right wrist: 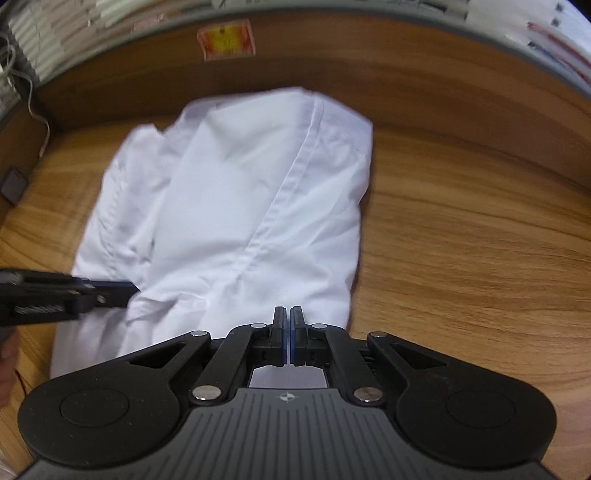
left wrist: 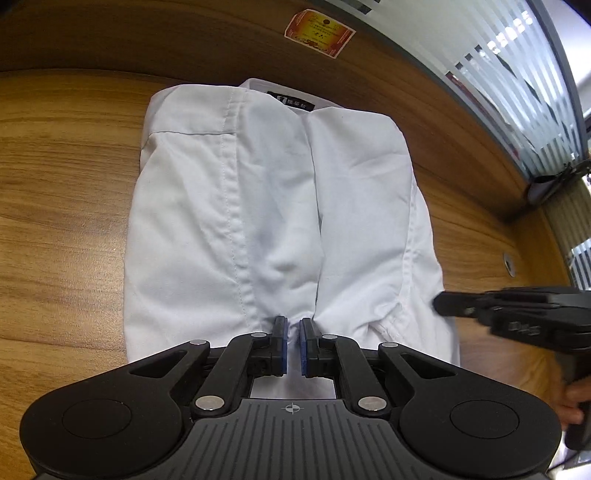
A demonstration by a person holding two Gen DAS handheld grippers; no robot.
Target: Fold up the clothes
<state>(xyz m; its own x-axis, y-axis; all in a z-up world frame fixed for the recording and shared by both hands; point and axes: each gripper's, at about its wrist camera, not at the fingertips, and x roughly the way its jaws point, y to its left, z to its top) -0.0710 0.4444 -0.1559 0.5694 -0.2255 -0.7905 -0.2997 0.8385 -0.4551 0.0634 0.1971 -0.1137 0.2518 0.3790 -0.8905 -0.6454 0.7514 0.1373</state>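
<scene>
A white shirt (left wrist: 258,203) lies on the wooden table (left wrist: 62,184) with both sides folded inward, its collar and black label (left wrist: 290,100) at the far end. My left gripper (left wrist: 291,332) is at the middle of the near hem, its blue pads (left wrist: 281,339) pinching a small bunch of cloth. At the shirt's near right edge, my right gripper (left wrist: 439,304) touches the cloth. In the right wrist view the shirt (right wrist: 240,203) is blurred; my right gripper (right wrist: 287,321) has its pads pressed together at the hem, and the left gripper (right wrist: 131,290) reaches in from the left.
A wooden back panel with an orange-red sticker (left wrist: 319,33) rises behind the table. Window blinds (left wrist: 498,74) curve along the right. A cable hole (left wrist: 509,264) sits in the tabletop right of the shirt. A hand (left wrist: 572,402) holds the right gripper. Cables (right wrist: 37,110) hang at far left.
</scene>
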